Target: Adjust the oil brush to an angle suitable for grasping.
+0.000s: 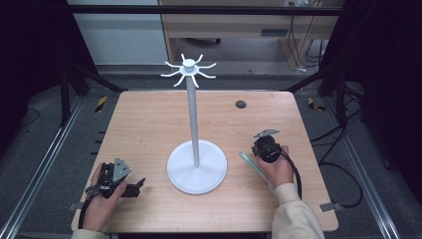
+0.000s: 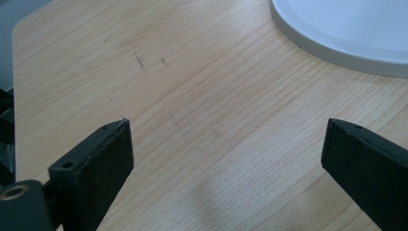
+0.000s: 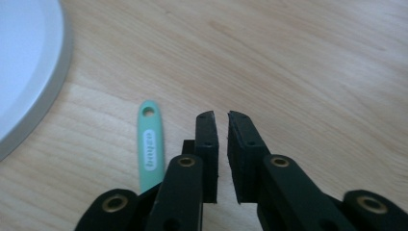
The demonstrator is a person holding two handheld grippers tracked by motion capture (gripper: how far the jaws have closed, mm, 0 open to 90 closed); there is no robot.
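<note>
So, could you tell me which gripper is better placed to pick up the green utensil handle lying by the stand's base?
Right. The right gripper sits beside the green handle, while the left gripper is across the white base.

A light wooden table (image 1: 149, 124) carries a white stand (image 1: 195, 124) near its middle. The stand's round base (image 1: 197, 172) sits flat and a thin upright pole rises from it to a ring of curved hooks (image 1: 189, 69). At about 3 o'clock from the base, just beside it but apart, a slim mint-green handle (image 3: 149, 144) lies flat, with a hole at its tip and a white label. A dark round grommet (image 1: 241, 104) is set in the tabletop at 1 o'clock from the base. Beyond the table at 12 o'clock stands a wooden desk (image 1: 239, 22). Black cables (image 1: 343, 169) loop on the grey floor at 3 o'clock.
</note>
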